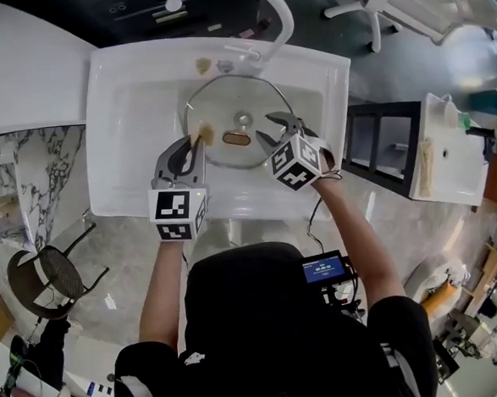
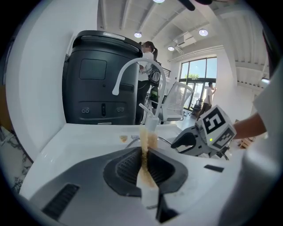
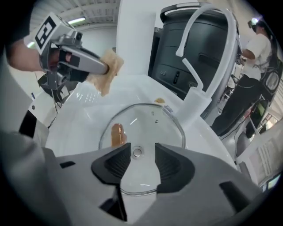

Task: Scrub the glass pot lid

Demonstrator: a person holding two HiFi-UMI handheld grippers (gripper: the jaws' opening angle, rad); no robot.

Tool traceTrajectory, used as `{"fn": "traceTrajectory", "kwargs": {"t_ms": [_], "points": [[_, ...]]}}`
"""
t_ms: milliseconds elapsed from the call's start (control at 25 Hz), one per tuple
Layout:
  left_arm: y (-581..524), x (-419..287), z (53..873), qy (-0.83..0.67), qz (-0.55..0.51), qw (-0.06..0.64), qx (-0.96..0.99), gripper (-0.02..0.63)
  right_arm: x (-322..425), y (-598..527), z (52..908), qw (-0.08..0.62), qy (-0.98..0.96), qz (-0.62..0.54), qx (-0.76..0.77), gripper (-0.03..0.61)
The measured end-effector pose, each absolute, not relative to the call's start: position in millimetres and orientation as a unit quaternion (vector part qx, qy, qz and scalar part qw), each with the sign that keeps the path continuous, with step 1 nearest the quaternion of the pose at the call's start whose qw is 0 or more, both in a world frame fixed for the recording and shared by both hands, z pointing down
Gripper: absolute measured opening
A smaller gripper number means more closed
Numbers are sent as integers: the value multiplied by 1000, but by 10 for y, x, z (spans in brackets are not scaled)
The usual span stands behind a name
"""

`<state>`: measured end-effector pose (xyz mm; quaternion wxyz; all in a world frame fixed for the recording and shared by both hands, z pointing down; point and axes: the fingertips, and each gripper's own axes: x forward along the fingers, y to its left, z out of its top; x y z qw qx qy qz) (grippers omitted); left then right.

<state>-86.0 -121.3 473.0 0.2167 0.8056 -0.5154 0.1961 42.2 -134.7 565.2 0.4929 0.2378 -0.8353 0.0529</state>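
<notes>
Sink (image 1: 107,118): white basin, fills the upper middle of the head view. Faucet (image 1: 274,13) arches in from the basin's 12-1 o'clock.

Glass pot lid (image 3: 150,121): lies flat on the basin floor, roughly centred, under the faucet's reach. Metal centre stud (image 3: 137,152) shows. A brown oblong bit (image 3: 116,134) rests on the glass beside the stud; can't tell if it's a handle part or residue.

L gripper (image 1: 196,146): at the lid's 8 o'clock rim, forearm coming up from 6 o'clock, nose tipped gently down toward the glass. Jaws pressed together, pinching a tan scrub pad (image 2: 148,141), which sticks out past the tips. In the right gripper view the pad hangs above the basin, apart from the glass.

R gripper (image 3: 138,165): at the lid's 4 o'clock, pitched steeply down, looking straight onto the glass. Jaws spread, nothing pinched. The stud shows in the gap, but the pads are off it and off the rim.

Step, as judged: approach, w/ scrubbing not yet begun. Pad is loaded, lid is unheld.

Next move prob. needs:
- R jaws to steady the lid (rim or stud) so it won't skate on the wet-looking basin.
- L pad brought flat onto the glass, then rubbed across, incl. near the brown bit.
</notes>
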Motion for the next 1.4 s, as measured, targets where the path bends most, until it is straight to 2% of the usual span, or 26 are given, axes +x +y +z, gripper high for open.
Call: {"fn": "traceTrajectory", "kwargs": {"t_ms": [480,1400], "points": [[-1065,-849,4977,-507,213,233,802,21,390,-1473,5940,551,-803,-35,224,267],[-1117,-874,5290,-498,245,222,802,21,402,-1476,6203,563,-793,-59,226,275]]}}
